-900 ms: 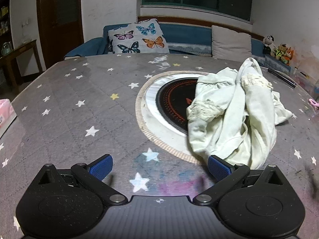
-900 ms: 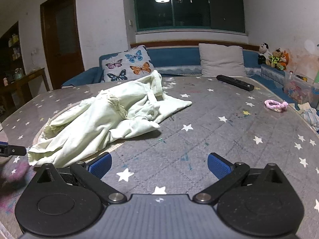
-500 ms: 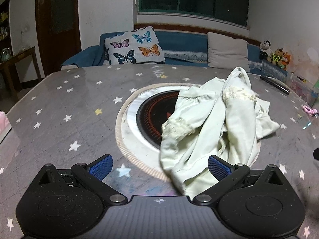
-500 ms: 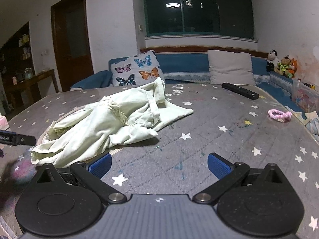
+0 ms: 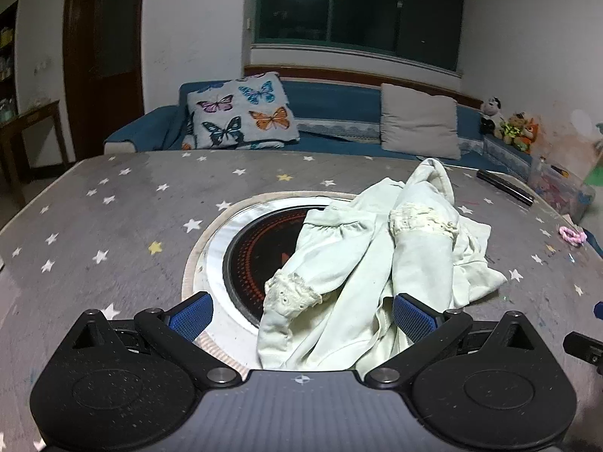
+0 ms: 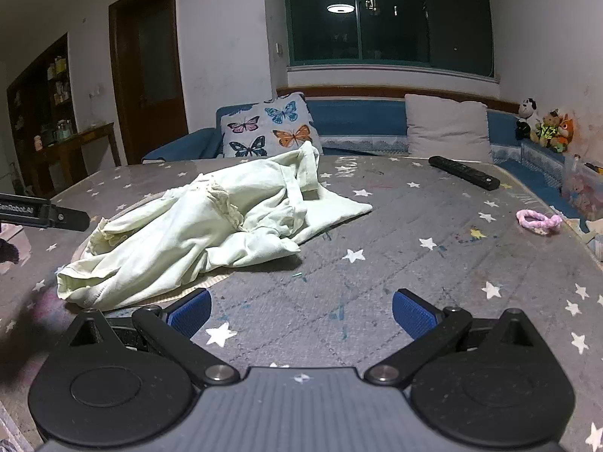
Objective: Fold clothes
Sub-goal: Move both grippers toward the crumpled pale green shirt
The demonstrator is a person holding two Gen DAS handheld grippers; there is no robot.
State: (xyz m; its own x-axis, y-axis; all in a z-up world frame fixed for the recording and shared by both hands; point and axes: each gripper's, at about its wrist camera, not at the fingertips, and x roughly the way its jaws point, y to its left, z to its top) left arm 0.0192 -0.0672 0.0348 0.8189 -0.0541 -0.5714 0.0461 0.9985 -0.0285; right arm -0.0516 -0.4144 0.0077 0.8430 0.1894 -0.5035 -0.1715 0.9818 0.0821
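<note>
Left wrist view: the left claw [image 5: 301, 312] hangs wide open and empty, with the near end of the crumpled pale green garment [image 5: 377, 263] sitting right between its blue pads [image 5: 190, 314]. Nothing's pinched yet. The garment lies in a heap on the star-print desk [image 5: 113, 207], half over the round burner [image 5: 256, 256] set in the middle. Biggest risk here, I reckon: the heap is layered, with a lacy cuff [image 5: 294, 293] on top of other folds, so clamping down blind could grab two or three layers at once and the thing would never spread flat. It could also nip only the cuff, and then the rest just drags along.

Right wrist view: the right claw [image 6: 299, 314] is spread open too, holding nothing, over bare desk just beside the garment's edge. Garment sits off to its left, not between the pads. If it closes where it is, it'll catch nothing. A remote [image 6: 465, 177] and a pink hair tie [image 6: 539, 222] lie farther off on the desk, well apart from the garment, but a big sweep while spreading it out could knock them. The left claw's tip [image 6: 45, 214] pokes in at the left, so the two could bump if both go for the same end.
</note>
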